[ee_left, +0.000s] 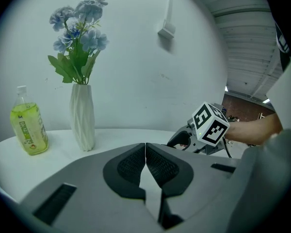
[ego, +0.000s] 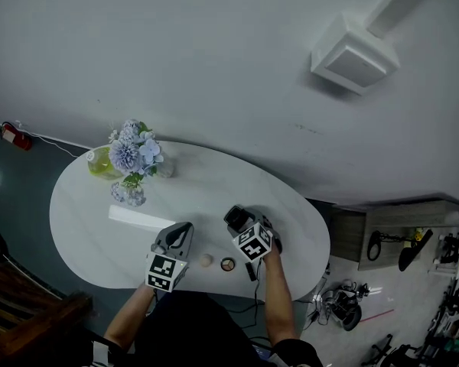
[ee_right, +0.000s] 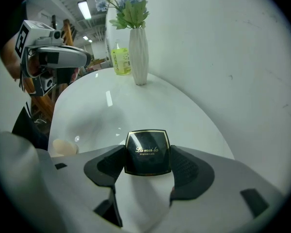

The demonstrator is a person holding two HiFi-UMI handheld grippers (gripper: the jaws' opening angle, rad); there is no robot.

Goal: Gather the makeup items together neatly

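Right gripper (ee_right: 148,165) fingers pinching black square powder compact (ee_right: 147,149) by sides, over white oval tabletop (ego: 214,182), right of centre. Left gripper (ee_left: 145,168) fingers pressed together, empty. Best: hold compact level, set just beside beige round puff (ego: 206,261) and small round pot (ego: 227,264), near edge.

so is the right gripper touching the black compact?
Touching. The right gripper view shows the right gripper with its pads pressed against both sides of the black compact.
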